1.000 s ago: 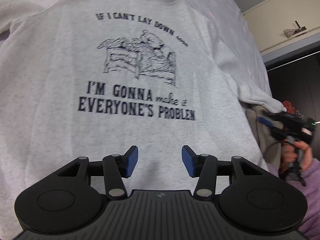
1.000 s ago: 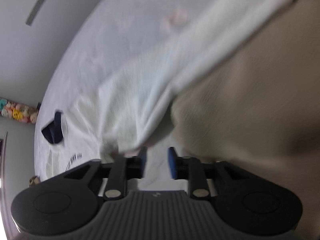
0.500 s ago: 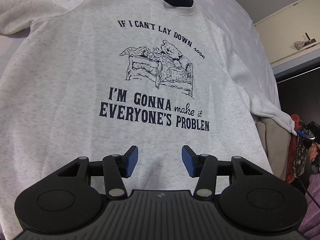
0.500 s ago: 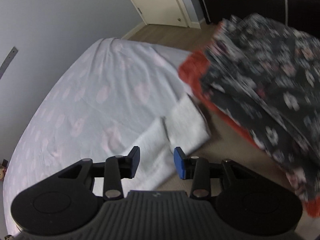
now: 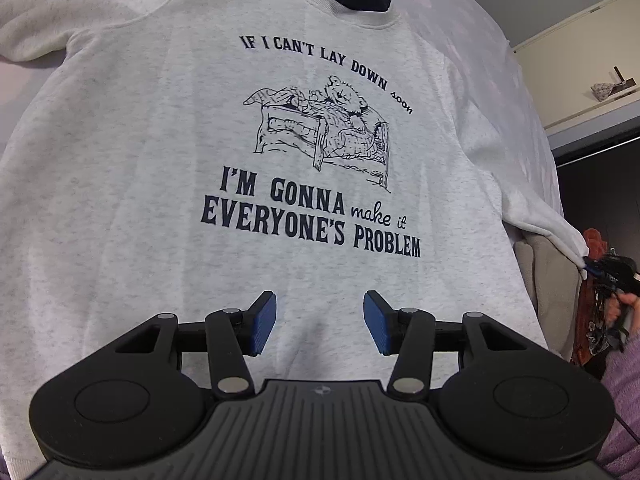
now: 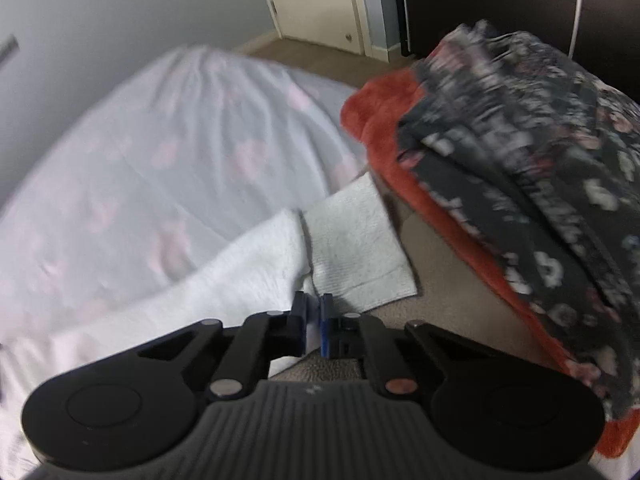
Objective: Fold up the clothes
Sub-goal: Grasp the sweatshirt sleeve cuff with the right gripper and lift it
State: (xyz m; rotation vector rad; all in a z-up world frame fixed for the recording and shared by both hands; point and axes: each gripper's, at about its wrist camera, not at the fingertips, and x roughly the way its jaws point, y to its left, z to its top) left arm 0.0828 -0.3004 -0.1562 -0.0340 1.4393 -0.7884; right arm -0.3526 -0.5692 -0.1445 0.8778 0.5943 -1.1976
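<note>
At the bed's (image 6: 132, 168) right edge, right claw (image 6: 314, 312) pinches the sleeve cuff (image 6: 352, 240) of the grey sweatshirt (image 5: 168, 184) spread face-up, left claw (image 5: 319, 322) spread above its hem: sleeve-fold step, likely next carrying cuff inward across chest.

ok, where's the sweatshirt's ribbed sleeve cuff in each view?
Left wrist: grey ribbed sleeve cuff at right edge, meeting the right tongs.
Right wrist: cuff at centre, just above the shut right tongs, which pinch the sleeve beside it.
Shared landmark: orange-red fleece blanket beside the cuff.
</note>
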